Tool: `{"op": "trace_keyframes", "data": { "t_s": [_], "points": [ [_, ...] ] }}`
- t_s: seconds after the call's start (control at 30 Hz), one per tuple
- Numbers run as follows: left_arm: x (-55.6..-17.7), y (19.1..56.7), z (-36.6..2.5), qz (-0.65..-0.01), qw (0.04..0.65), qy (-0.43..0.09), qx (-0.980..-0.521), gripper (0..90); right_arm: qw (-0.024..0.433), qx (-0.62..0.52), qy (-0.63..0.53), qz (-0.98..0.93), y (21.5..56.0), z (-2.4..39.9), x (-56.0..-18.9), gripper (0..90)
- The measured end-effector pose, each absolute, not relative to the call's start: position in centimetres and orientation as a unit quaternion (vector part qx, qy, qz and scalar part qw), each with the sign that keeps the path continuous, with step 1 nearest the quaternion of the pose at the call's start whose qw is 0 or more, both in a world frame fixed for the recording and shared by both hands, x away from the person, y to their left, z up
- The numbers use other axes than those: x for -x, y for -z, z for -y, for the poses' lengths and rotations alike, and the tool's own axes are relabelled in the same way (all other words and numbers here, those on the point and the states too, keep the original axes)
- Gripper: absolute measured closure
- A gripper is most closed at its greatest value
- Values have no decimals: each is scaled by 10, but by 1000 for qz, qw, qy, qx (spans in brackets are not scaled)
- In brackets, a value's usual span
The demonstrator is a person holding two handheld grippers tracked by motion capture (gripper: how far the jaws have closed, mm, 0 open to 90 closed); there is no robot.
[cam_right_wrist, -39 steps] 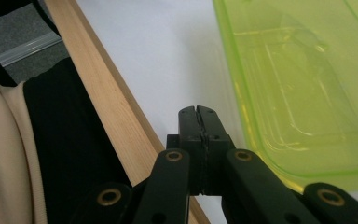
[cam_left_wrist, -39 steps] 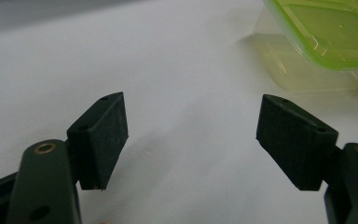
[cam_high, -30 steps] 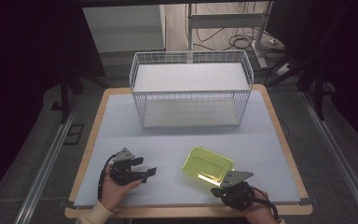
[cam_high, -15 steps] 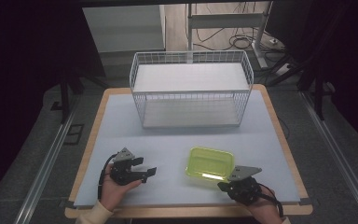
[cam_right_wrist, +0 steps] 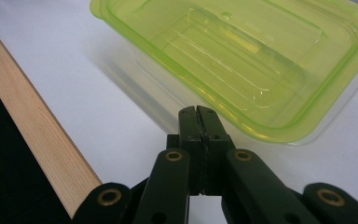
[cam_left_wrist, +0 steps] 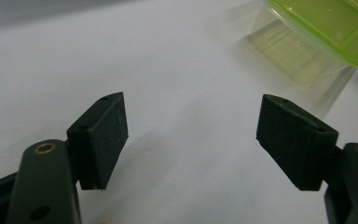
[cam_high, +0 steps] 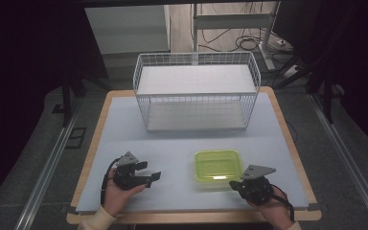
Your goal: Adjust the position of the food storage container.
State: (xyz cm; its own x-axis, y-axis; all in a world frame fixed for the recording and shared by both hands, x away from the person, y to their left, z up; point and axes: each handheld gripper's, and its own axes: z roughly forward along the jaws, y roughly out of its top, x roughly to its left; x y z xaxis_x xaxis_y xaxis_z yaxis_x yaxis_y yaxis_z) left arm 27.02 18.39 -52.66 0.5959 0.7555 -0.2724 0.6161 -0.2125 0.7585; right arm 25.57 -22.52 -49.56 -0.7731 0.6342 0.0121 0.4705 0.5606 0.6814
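Since my right gripper (cam_right_wrist: 200, 112) sits closest, it leads.
Container place: green lidded container (cam_high: 217, 164) on the table (cam_high: 124, 124), near the front edge, in front of the wire basket (cam_high: 196, 93).
Direction: just ahead of my right tips, almost touching its near rim.
Long axis: across the table, side to side.
Right tongs: pressed together, empty.
Left gripper (cam_left_wrist: 191, 135): spread apart, empty, well off to the container's left.

Container (cam_high: 216, 165) before basket (cam_high: 196, 91)
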Motion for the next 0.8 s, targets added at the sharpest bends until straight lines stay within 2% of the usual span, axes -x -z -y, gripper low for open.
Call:
{"op": "trace_keyframes", "data": {
  "t_s": [0.23, 0.37, 0.5, 0.6, 0.8],
  "points": [
    [-270, 527, -184, -443, 444, -79, -775, 249, 109, -310, -352, -876, 490, 223, -249, 898],
    [-271, 526, -184, -447, 444, -80, -772, 249, 123, -286, -370, -875, 473, 215, -241, 898],
    [-269, 525, -184, -445, 445, -84, -772, 249, 146, -307, -388, -857, 451, 221, -252, 898],
    [-268, 524, -183, -443, 445, -85, -773, 249, 172, -333, -390, -841, 434, 228, -275, 898],
    [-269, 525, -184, -448, 451, -84, -768, 249, 172, -364, -405, -821, 431, 234, -295, 899]
  ]
}}
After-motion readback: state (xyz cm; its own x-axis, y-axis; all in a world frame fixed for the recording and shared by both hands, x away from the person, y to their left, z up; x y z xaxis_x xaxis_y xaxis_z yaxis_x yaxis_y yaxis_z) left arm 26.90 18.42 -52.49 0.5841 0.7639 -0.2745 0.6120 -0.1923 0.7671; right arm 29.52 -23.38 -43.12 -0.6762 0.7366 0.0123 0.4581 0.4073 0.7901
